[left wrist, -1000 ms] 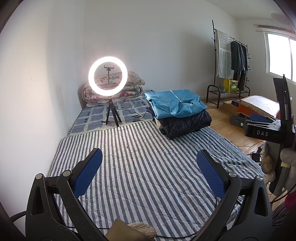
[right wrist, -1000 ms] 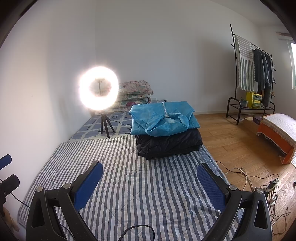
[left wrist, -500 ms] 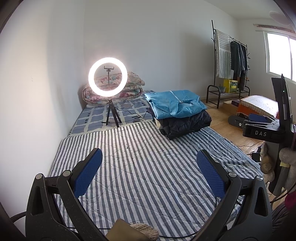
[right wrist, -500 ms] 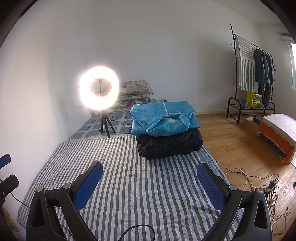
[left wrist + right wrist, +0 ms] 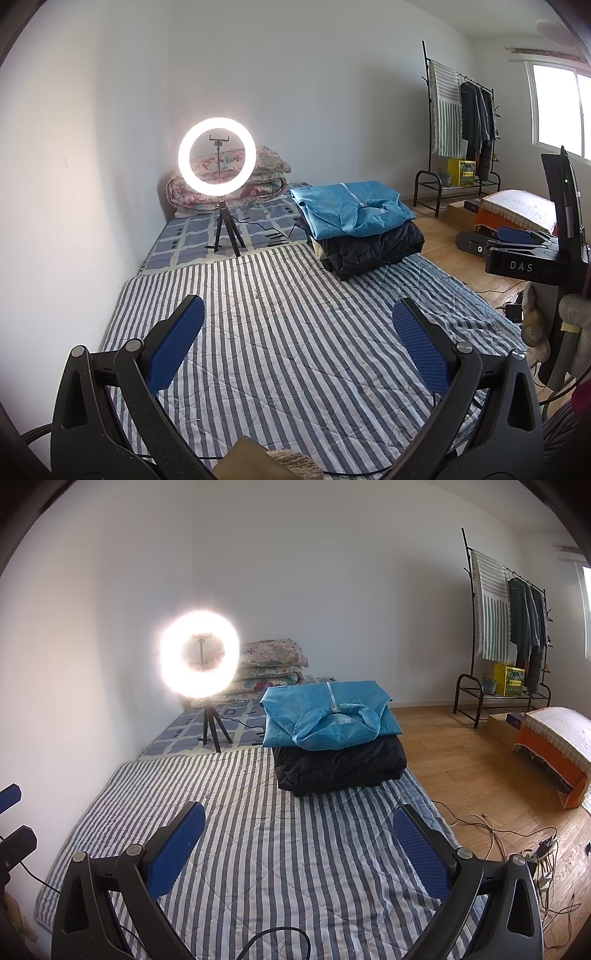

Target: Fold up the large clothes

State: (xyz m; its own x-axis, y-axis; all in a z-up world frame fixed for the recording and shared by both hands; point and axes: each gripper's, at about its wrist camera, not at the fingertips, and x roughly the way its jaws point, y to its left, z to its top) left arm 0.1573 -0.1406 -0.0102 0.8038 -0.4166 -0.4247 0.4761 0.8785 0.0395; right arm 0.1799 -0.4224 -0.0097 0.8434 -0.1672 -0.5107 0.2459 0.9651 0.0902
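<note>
A folded light blue garment lies on top of a folded black padded jacket, stacked at the far right of a grey-and-white striped quilt. My left gripper is open and empty, held above the near part of the quilt, well short of the stack. Just as wide open and empty, my right gripper hovers over the quilt in front of the stack. In the left wrist view the right gripper's body shows at the right edge.
A lit ring light on a small tripod stands on a checked mattress beyond the quilt, before folded floral bedding. A clothes rack and an orange covered box stand on the wooden floor at right, with cables near the quilt edge.
</note>
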